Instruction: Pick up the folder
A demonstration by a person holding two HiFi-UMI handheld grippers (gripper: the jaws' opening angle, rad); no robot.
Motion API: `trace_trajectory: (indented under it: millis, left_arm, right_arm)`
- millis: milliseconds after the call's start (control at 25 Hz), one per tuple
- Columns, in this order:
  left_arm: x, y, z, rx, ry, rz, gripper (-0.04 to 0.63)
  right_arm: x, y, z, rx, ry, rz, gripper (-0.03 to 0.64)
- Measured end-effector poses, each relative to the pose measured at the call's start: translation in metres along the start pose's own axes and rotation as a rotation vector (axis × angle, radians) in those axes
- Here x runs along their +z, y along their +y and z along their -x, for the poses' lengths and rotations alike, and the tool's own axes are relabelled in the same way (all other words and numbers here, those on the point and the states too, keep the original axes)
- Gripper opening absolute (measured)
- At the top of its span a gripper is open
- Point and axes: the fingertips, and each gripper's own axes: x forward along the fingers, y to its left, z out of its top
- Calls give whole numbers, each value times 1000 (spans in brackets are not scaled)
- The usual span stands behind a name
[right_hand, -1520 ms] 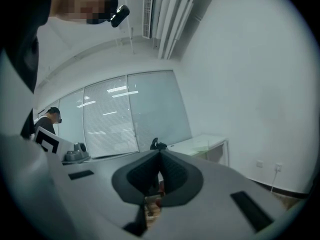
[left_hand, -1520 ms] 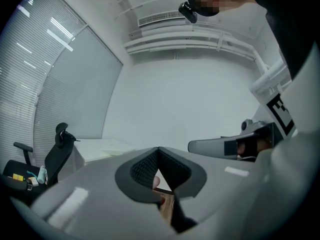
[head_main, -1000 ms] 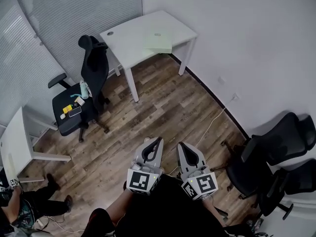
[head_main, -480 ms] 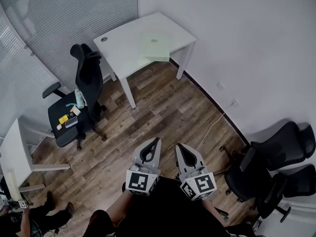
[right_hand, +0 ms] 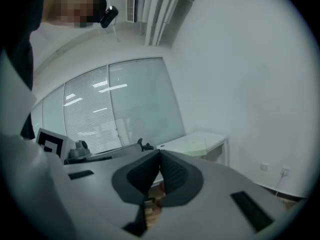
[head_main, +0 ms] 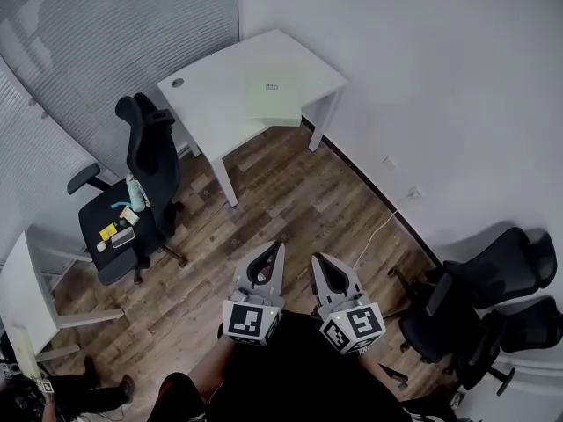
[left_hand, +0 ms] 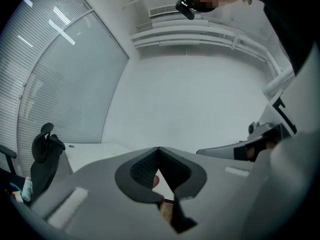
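Observation:
The pale green folder (head_main: 273, 95) lies flat on the white desk (head_main: 211, 104) in the far corner, against the wall. Both grippers are held side by side over the wooden floor, well short of the desk and pointing toward it. My left gripper (head_main: 280, 246) is shut with nothing in it; its tips meet in the left gripper view (left_hand: 158, 149). My right gripper (head_main: 315, 258) is shut and empty too (right_hand: 160, 153). In the right gripper view the desk (right_hand: 215, 136) and the folder (right_hand: 200, 146) show small, beyond the jaws.
A black office chair (head_main: 132, 192) with small items on its seat stands left of the desk. Another white desk (head_main: 26, 280) is at the far left. Black chairs (head_main: 493, 297) crowd the right wall. A white cable (head_main: 378, 227) runs across the floor. A person (head_main: 53, 398) sits bottom left.
Both grippers have been carried forward across the floor toward the desk. The desk and folder sit a little lower and nearer in the head view. Both jaws stayed shut.

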Motion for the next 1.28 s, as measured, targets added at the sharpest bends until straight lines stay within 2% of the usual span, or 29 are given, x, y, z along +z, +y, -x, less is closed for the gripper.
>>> trace_trajectory:
  millis: [200,320,560,960,1080,1280]
  left_arm:
    - [13,25,-20,-16,-22,-22,5]
    - [14,42,-29,-1,-4,-1,5]
    - [18,64,-48,-21,-24,-34,5]
    - [17,80,-67,-21,2,-2,5]
    - [17,82,-76,-45,-12,-30,5]
    - [12,83,-88,-36,11,-16,5]
  right_arm:
    - [10,1,-39,3,-3,15,-2]
    - [12,2,-59,8,-11,14,-2]
    - [18,-2,-89,2,-9,10,-2]
    - [18,-10,-119,1,3,5,-2]
    - [18,-14,-124,-7,6,-4,-2]
    - [21,-22,-138,11,3,-2,-2]
